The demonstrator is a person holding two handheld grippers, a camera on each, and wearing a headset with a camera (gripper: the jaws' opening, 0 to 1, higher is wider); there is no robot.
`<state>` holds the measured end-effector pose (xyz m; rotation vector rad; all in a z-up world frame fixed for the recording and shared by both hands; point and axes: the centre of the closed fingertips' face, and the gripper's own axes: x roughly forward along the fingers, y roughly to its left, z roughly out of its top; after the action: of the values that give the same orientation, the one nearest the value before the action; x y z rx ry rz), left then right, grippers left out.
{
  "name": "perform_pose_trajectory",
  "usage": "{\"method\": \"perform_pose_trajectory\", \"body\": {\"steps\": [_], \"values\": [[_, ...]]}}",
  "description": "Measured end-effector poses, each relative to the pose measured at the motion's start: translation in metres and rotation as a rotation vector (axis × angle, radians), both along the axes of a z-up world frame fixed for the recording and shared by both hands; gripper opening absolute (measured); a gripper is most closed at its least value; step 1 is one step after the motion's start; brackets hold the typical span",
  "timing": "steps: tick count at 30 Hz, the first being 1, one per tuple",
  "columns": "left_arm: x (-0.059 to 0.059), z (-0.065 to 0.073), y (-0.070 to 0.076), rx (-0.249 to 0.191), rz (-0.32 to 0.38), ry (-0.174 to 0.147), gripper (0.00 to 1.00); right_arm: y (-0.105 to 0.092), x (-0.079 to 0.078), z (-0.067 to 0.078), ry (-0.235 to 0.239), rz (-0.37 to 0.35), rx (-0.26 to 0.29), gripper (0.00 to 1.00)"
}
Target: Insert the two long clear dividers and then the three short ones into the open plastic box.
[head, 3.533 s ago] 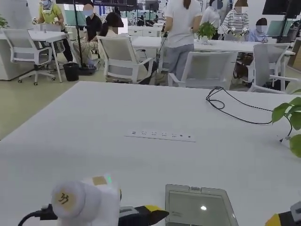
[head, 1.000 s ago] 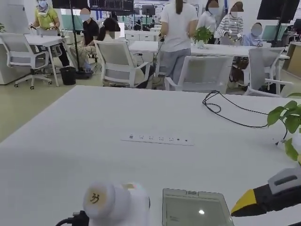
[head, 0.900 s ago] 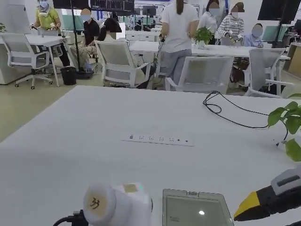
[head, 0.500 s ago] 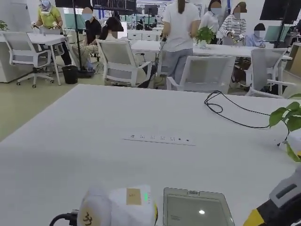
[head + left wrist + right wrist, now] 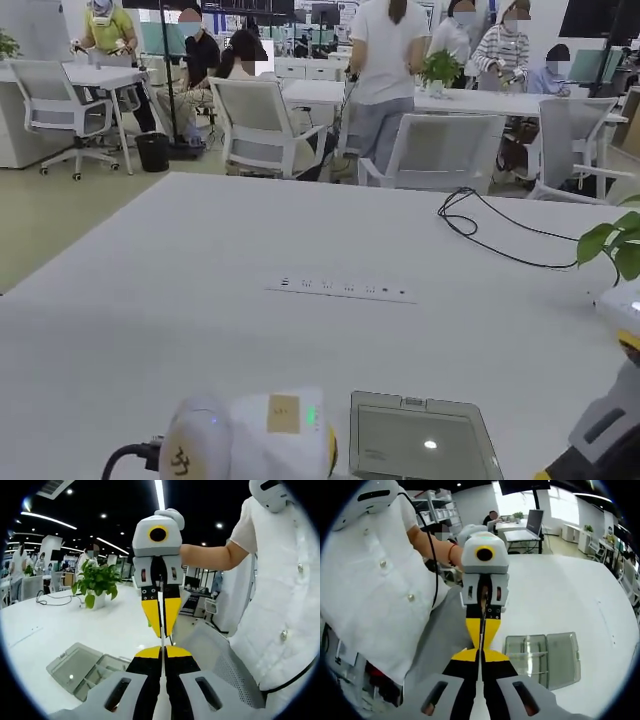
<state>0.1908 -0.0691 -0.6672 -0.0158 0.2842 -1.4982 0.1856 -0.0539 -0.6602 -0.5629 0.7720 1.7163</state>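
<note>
the left gripper (image 5: 161, 652) and the right gripper (image 5: 481, 655) meet tip to tip above the table (image 5: 300, 220) edge. each has its jaws pressed together on a thin clear divider (image 5: 161, 642), seen edge-on. the open plastic box (image 5: 563, 652) lies flat on the table just beside them, lid folded back.

Bright even light fell from ceiling strips (image 5: 160, 494); glare spot sat on open plastic box (image 5: 425, 440); gripper views bowed at edges; shadows soft.
</note>
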Motion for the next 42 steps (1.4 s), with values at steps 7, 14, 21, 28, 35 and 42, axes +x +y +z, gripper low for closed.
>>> {"method": "perform_pose_trajectory", "body": {"steps": [7, 14, 21, 28, 35, 42], "values": [[0.000, -0.001, 0.000, 0.004, 0.002, -0.006, 0.00, 0.000, -0.001, -0.001, -0.001, -0.002, 0.005, 0.03], [-0.001, -0.002, 0.001, 0.009, 0.003, -0.017, 0.00, 0.000, -0.001, -0.002, -0.012, 0.005, 0.002, 0.03], [-0.001, -0.004, 0.002, 0.014, 0.007, -0.022, 0.00, 0.000, 0.000, -0.004, -0.019, 0.005, -0.008, 0.03], [0.001, -0.006, 0.006, 0.019, 0.024, -0.014, 0.03, 0.000, 0.003, -0.001, -0.028, -0.004, 0.001, 0.03], [0.006, -0.009, 0.013, 0.028, 0.051, -0.008, 0.08, -0.001, 0.009, 0.003, -0.039, -0.024, 0.013, 0.03], [0.010, -0.013, 0.021, 0.044, 0.079, -0.008, 0.13, -0.003, 0.016, 0.004, -0.059, -0.046, 0.018, 0.03]]}}
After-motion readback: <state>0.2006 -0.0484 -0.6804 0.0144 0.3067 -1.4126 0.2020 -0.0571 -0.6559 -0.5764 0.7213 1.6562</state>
